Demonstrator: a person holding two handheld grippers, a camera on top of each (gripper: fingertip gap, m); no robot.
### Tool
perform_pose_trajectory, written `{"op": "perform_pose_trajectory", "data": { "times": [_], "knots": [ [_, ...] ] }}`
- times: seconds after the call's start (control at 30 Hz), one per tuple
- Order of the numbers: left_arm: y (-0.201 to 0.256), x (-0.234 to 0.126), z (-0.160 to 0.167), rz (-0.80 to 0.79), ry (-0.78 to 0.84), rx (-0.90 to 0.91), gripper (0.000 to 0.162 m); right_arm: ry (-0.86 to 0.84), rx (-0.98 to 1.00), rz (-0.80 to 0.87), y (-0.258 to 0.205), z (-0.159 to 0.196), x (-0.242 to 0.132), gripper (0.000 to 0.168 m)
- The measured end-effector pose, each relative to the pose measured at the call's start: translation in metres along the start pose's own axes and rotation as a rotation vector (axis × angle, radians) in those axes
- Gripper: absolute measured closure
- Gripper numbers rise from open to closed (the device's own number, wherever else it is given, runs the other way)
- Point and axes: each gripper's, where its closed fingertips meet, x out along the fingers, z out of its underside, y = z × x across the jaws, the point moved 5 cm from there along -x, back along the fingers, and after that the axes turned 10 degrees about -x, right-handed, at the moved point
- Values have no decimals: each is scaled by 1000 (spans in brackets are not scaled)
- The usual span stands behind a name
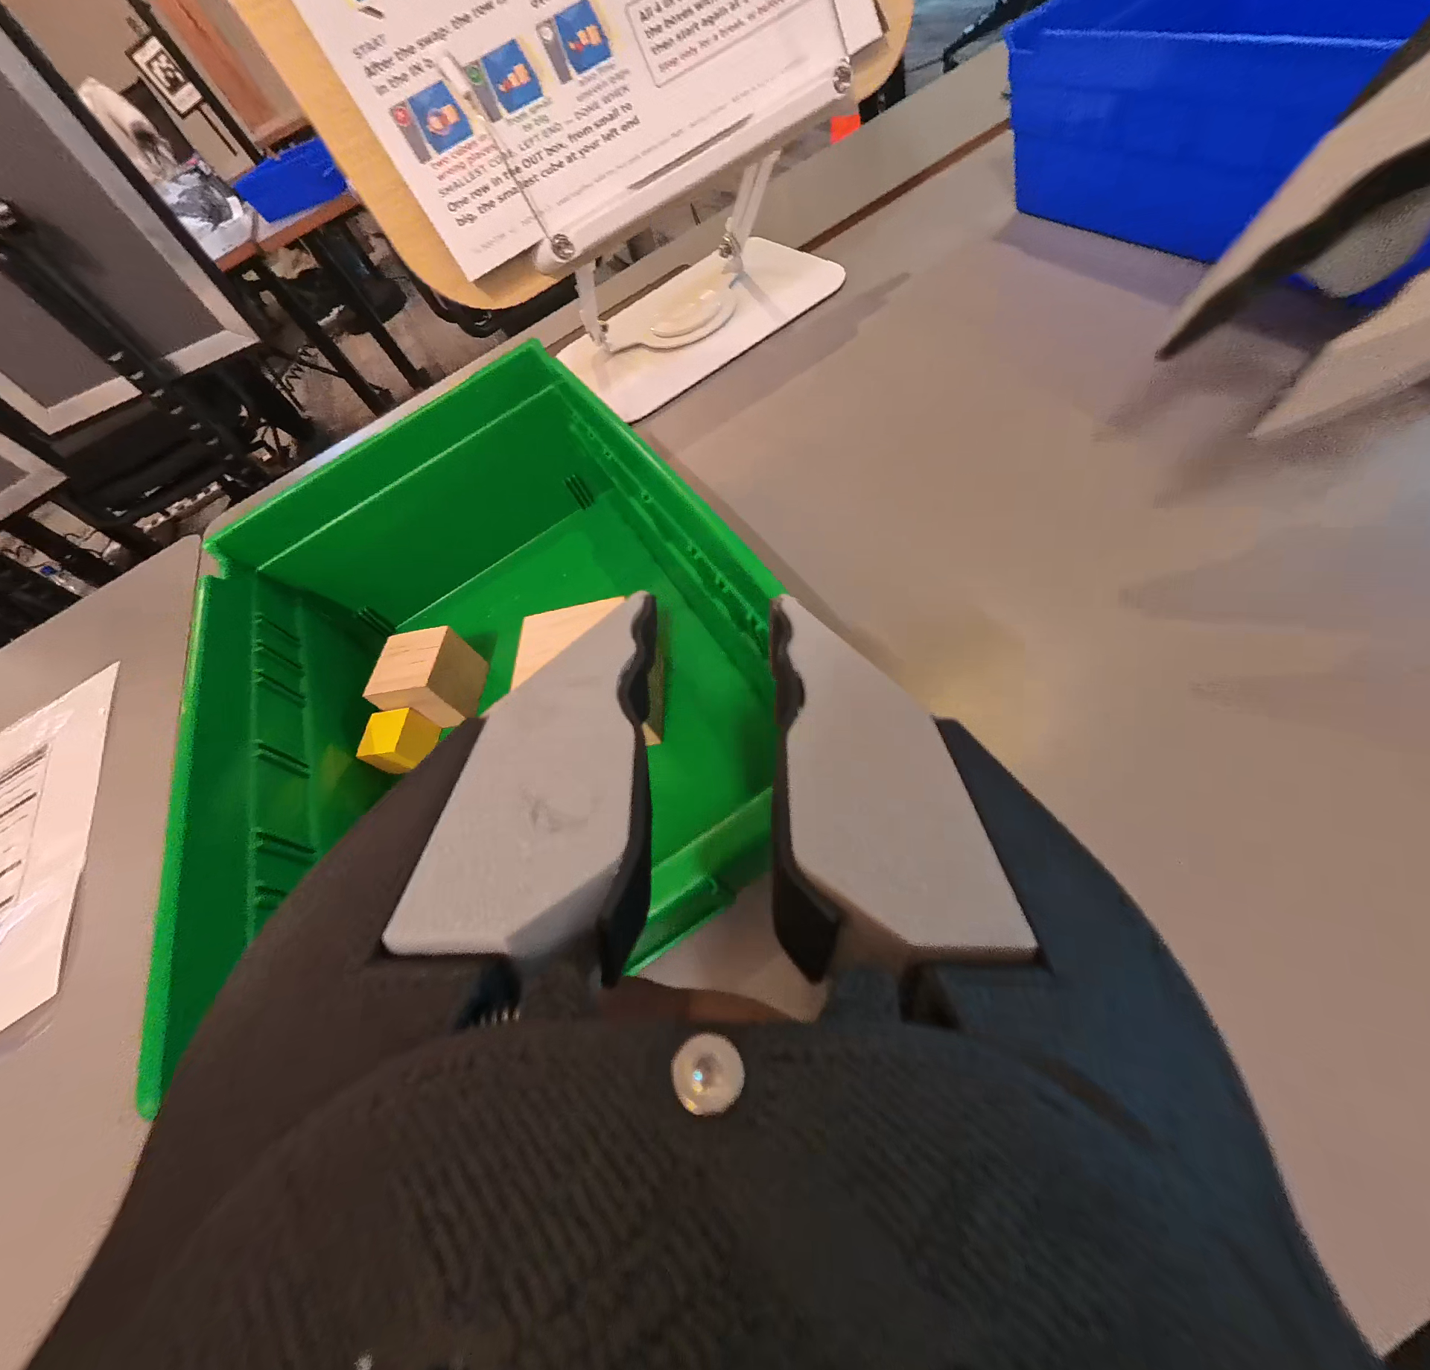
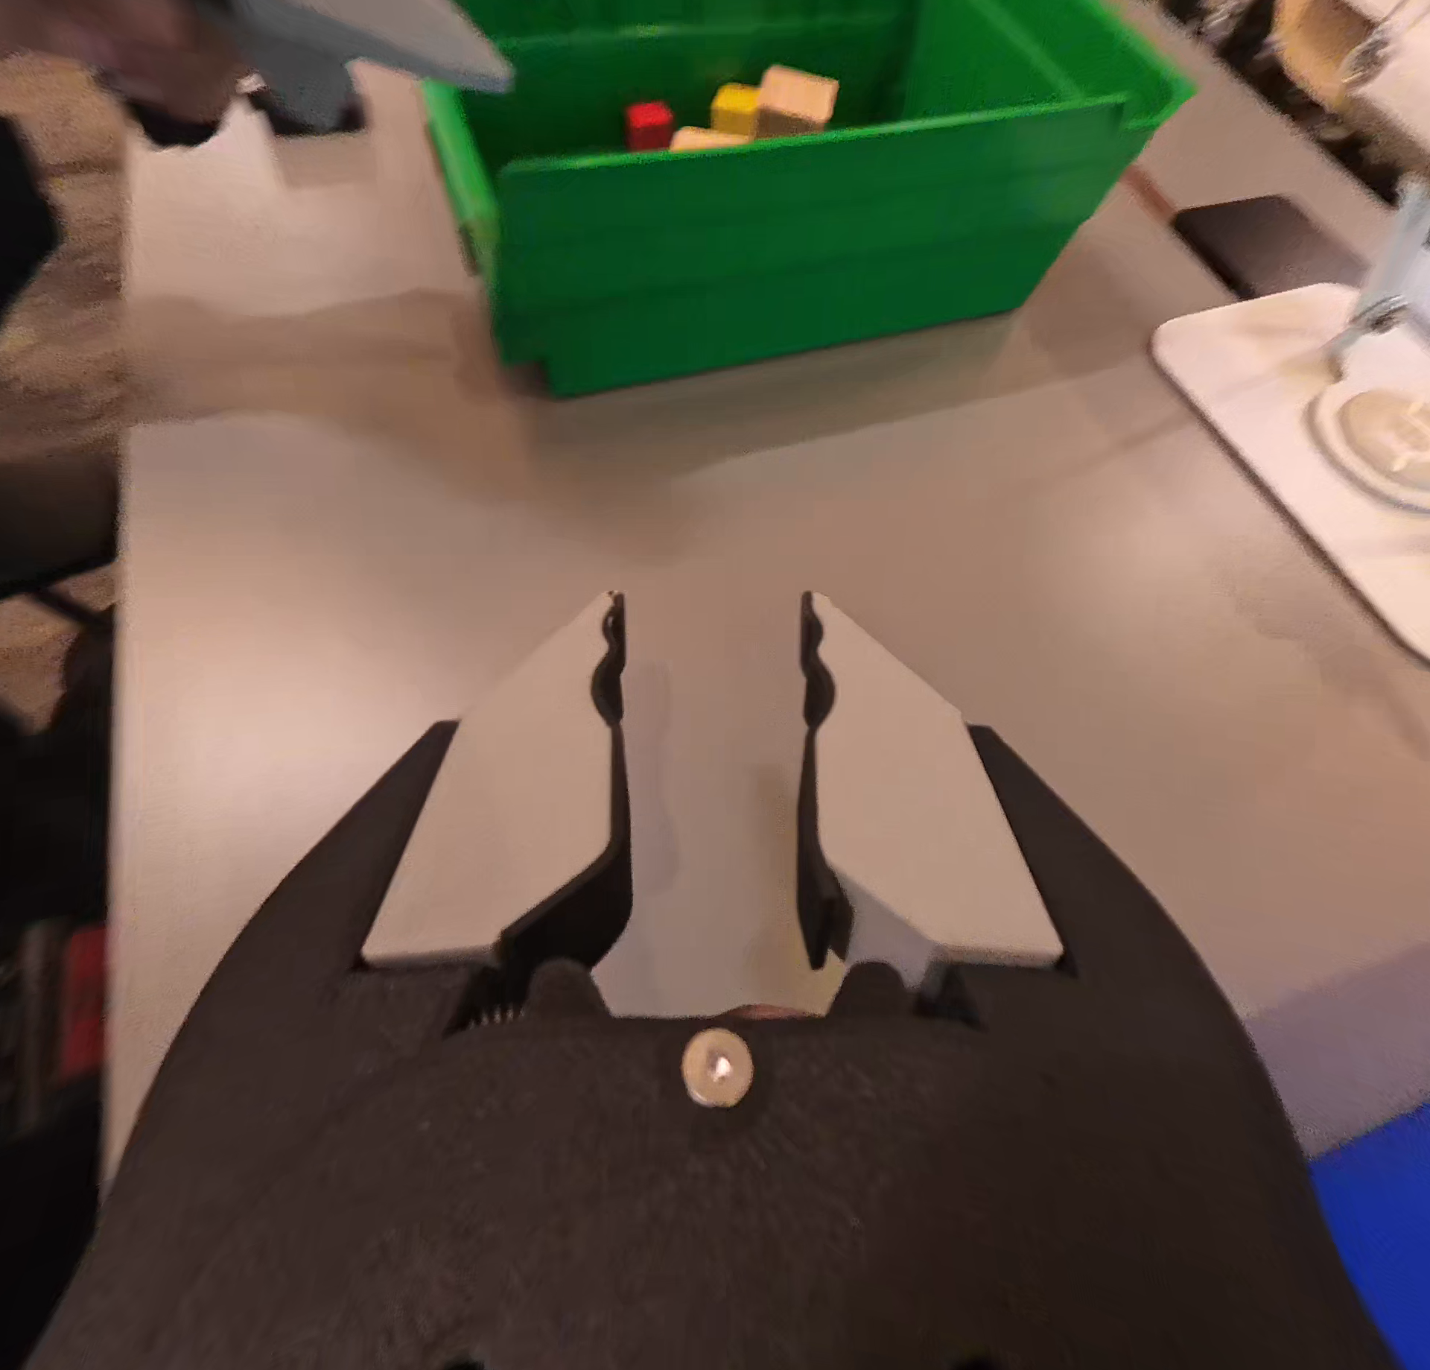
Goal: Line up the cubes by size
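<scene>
The left gripper hangs over the near end of the green bin with its jaws apart and nothing between them, its tips pointing down toward the largest pale wooden cube, most of which hides behind the left finger. The step in hand looks like picking 1 cube out of the bin, and to do it well the jaws should come straight down with 1 finger on each of 2 opposite flat faces, staying clear of the bin's right wall, which sits just beside the right fingertip, and squaring up to the cube before closing so it does not twist out. Just left of it lie a medium wooden cube and, touching its near side, a small yellow cube. The right gripper is also spread and empty, held low over the bare grey table well apart from the bin. From its view 4 cubes show over the bin's rim, including a small red cube that the left wrist view does not show, probably hidden behind the gripper. Motion blur softens both pictures, so exact cube sizes and gaps are hard to judge. Farther off stand a blue bin, cut by the frame edge, and an instruction sheet on a white stand.
</scene>
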Motion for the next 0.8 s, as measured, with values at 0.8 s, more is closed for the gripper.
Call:
{"op": "perform_pose_trajectory", "data": {
  "times": [0.8],
  "knots": [
    [-58, -3, 16, -137, 14, -164, 123, 57, 113, 213, 44, 39, 36, 118]
  ]
}}
